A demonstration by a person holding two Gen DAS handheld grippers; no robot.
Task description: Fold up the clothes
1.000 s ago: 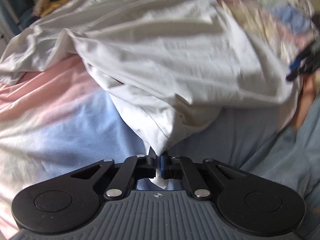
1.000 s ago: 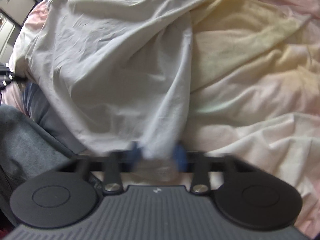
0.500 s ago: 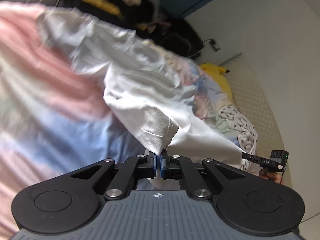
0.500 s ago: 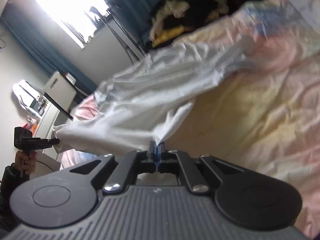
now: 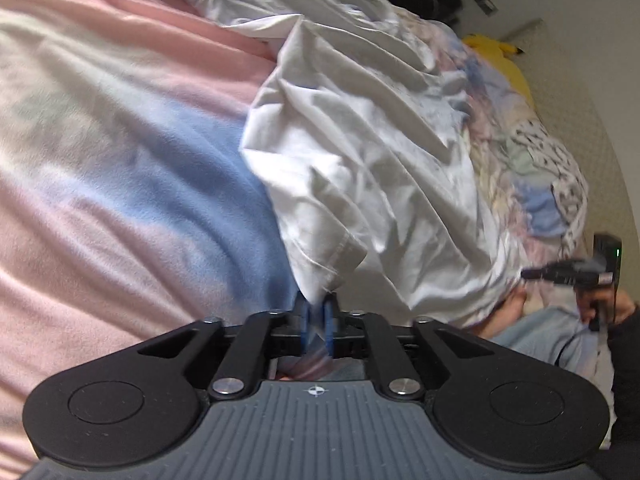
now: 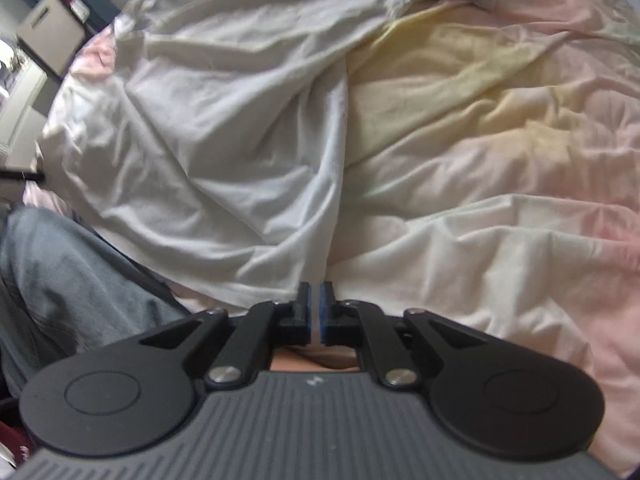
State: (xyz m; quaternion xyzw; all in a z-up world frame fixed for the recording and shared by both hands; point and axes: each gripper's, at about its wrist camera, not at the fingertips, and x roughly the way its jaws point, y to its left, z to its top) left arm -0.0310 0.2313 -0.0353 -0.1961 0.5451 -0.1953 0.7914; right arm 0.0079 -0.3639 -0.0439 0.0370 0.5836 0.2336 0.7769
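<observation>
Left wrist: pastel blanket [image 5: 120, 168] under rumpled white garment [image 5: 360, 152], pale wall [image 5: 580, 20] behind.

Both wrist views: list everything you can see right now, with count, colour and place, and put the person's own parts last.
White garment: one, white, crumpled on the bed.
Bed cover: one, pastel pink, blue, yellow, beneath the garment.
Yellow plush: one, far end, by the wall.
Patterned laundry: pile, mixed colours, right of the garment.
Cabinet: one, pale, upper left of the right view.
Left gripper: black, blue pads, opening, garment corner between them.
Right gripper: black, opening, garment hem at its tips.
Legs: grey-blue trousers, left edge.
</observation>
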